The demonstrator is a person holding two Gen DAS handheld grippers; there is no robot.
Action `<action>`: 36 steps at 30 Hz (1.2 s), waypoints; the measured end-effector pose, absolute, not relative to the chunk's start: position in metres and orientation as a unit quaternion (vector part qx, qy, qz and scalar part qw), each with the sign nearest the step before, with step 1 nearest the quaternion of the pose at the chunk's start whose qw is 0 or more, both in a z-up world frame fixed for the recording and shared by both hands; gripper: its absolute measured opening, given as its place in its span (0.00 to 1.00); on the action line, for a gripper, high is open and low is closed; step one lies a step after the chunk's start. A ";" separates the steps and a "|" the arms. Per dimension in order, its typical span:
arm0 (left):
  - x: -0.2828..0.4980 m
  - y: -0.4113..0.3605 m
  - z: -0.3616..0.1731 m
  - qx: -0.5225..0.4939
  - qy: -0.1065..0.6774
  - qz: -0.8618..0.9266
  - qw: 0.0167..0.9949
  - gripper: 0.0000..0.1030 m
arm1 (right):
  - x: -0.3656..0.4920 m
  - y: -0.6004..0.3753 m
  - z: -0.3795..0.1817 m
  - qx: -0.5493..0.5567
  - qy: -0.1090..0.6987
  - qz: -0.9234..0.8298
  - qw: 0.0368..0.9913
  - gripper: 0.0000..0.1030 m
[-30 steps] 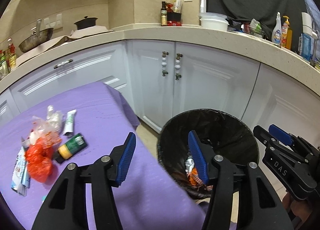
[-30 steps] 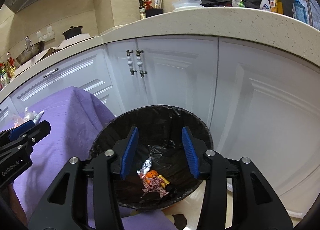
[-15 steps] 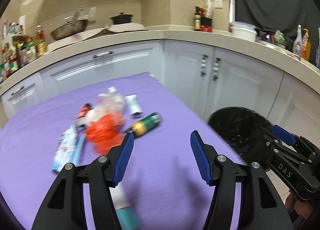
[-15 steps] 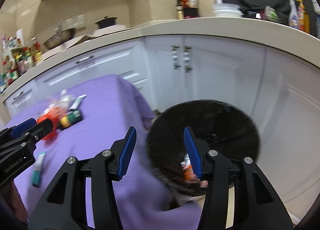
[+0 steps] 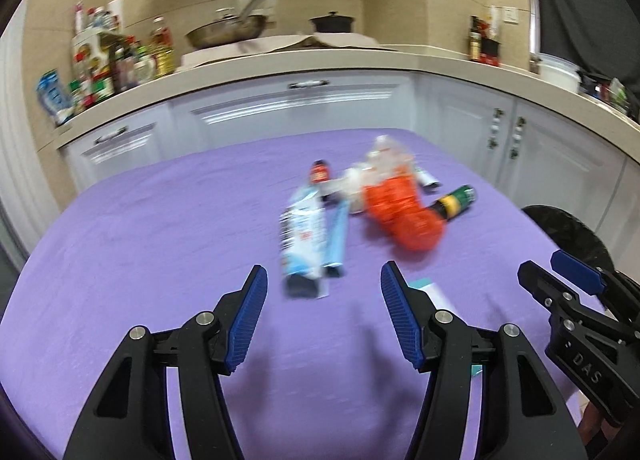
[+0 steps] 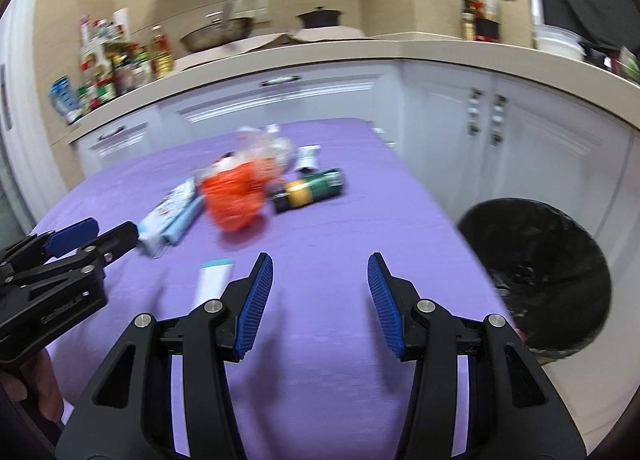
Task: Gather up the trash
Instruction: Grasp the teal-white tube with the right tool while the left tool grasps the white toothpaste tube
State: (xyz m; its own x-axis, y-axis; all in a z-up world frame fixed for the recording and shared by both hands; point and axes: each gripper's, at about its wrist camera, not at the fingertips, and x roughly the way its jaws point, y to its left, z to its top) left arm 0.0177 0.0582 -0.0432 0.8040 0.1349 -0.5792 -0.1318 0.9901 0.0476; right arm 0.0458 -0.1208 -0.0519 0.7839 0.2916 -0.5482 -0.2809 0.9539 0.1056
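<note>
A heap of trash waits uncollected on the purple-clothed bench (image 5: 160, 244): a crumpled orange plastic bag (image 5: 404, 216), a blue-and-white flat packet (image 5: 302, 236), a green-and-yellow bottle (image 6: 310, 190), a white-and-teal tube (image 6: 214, 280). The black-lined round bin (image 6: 556, 260) stands beside the bench. The left tool (image 5: 322, 314) and right tool (image 6: 320, 298) hover open and empty, so most collecting remains
</note>
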 end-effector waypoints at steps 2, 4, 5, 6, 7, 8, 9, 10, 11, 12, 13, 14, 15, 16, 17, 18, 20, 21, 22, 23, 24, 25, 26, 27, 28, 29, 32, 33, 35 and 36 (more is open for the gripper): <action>0.013 0.070 -0.046 -0.004 0.308 0.081 0.948 0.56 | 0.043 -0.109 -0.052 0.003 0.292 0.164 0.942 0.47; 0.012 0.079 -0.047 -0.009 0.309 0.088 0.947 0.56 | 0.040 -0.095 -0.054 -0.004 0.296 0.180 0.938 0.47; 0.011 0.084 -0.048 -0.012 0.310 0.092 0.946 0.56 | 0.038 -0.089 -0.056 -0.007 0.299 0.187 0.936 0.47; 0.010 0.087 -0.049 -0.014 0.310 0.094 0.946 0.56 | 0.037 -0.085 -0.058 -0.008 0.301 0.193 0.934 0.47; 0.009 0.090 -0.049 -0.016 0.311 0.096 0.945 0.56 | 0.035 -0.080 -0.060 -0.012 0.304 0.199 0.932 0.47; 0.009 0.094 -0.050 -0.019 0.312 0.097 0.945 0.56 | 0.034 -0.076 -0.062 -0.017 0.307 0.204 0.930 0.47; 0.008 0.096 -0.051 -0.021 0.314 0.098 0.944 0.56 | 0.032 -0.071 -0.064 -0.020 0.308 0.207 0.928 0.47; 0.008 0.099 -0.052 -0.024 0.315 0.098 0.944 0.56 | 0.031 -0.068 -0.066 -0.023 0.310 0.209 0.927 0.47; 0.008 0.100 -0.053 -0.026 0.316 0.098 0.943 0.56 | 0.031 -0.067 -0.068 -0.025 0.313 0.210 0.926 0.47; 0.008 0.101 -0.054 -0.028 0.317 0.097 0.943 0.56 | 0.031 -0.065 -0.070 -0.029 0.316 0.211 0.924 0.47; 0.008 0.101 -0.054 -0.029 0.317 0.096 0.943 0.56 | 0.031 -0.064 -0.072 -0.031 0.320 0.211 0.923 0.46; 0.009 0.101 -0.054 -0.030 0.317 0.095 0.943 0.56 | 0.031 -0.064 -0.073 -0.031 0.323 0.210 0.922 0.45; 0.009 0.100 -0.054 -0.030 0.317 0.092 0.944 0.56 | 0.031 -0.065 -0.075 -0.031 0.326 0.208 0.922 0.44; 0.010 0.099 -0.053 -0.030 0.316 0.090 0.944 0.56 | 0.032 -0.066 -0.076 -0.032 0.328 0.207 0.921 0.37; 0.011 0.098 -0.053 -0.029 0.316 0.088 0.944 0.56 | 0.032 -0.066 -0.077 -0.033 0.329 0.206 0.921 0.29; 0.011 0.097 -0.053 -0.029 0.316 0.085 0.945 0.56 | 0.032 -0.067 -0.077 -0.038 0.328 0.203 0.922 0.24; 0.013 0.094 -0.053 -0.029 0.317 0.080 0.945 0.56 | 0.034 -0.068 -0.077 -0.042 0.330 0.203 0.921 0.17; 0.015 0.092 -0.054 -0.029 0.318 0.077 0.945 0.57 | 0.034 -0.069 -0.077 -0.041 0.330 0.203 0.921 0.17; 0.016 0.091 -0.054 -0.029 0.319 0.075 0.945 0.56 | 0.035 -0.071 -0.077 -0.041 0.330 0.201 0.922 0.15; 0.017 0.089 -0.054 -0.029 0.319 0.073 0.945 0.57 | 0.035 -0.072 -0.077 -0.041 0.329 0.198 0.922 0.15; 0.019 0.087 -0.054 -0.027 0.319 0.071 0.945 0.56 | 0.036 -0.074 -0.077 -0.040 0.328 0.197 0.923 0.15; 0.020 0.086 -0.054 -0.026 0.320 0.070 0.945 0.57 | 0.036 -0.077 -0.076 -0.038 0.328 0.195 0.923 0.15; 0.021 0.085 -0.054 -0.025 0.320 0.069 0.945 0.56 | 0.038 -0.079 -0.076 -0.036 0.329 0.193 0.924 0.15; 0.023 0.084 -0.054 -0.024 0.321 0.068 0.944 0.56 | 0.039 -0.082 -0.075 -0.032 0.328 0.190 0.925 0.15; 0.025 0.083 -0.055 -0.024 0.323 0.068 0.944 0.56 | 0.040 -0.086 -0.074 -0.030 0.328 0.187 0.926 0.15; 0.027 0.082 -0.055 -0.025 0.325 0.068 0.943 0.56 | 0.042 -0.090 -0.073 -0.027 0.327 0.183 0.927 0.15; 0.034 0.083 -0.056 -0.030 0.334 0.069 0.940 0.56 | 0.046 -0.098 -0.071 -0.020 0.326 0.175 0.929 0.15; 0.037 0.084 -0.057 -0.033 0.337 0.070 0.938 0.56 | 0.048 -0.102 -0.069 -0.018 0.324 0.171 0.930 0.15; 0.041 0.086 -0.058 -0.038 0.342 0.072 0.936 0.56 | 0.051 -0.107 -0.068 -0.017 0.324 0.165 0.932 0.15; 0.043 0.087 -0.058 -0.040 0.343 0.073 0.936 0.56 | 0.052 -0.109 -0.068 -0.015 0.323 0.162 0.932 0.15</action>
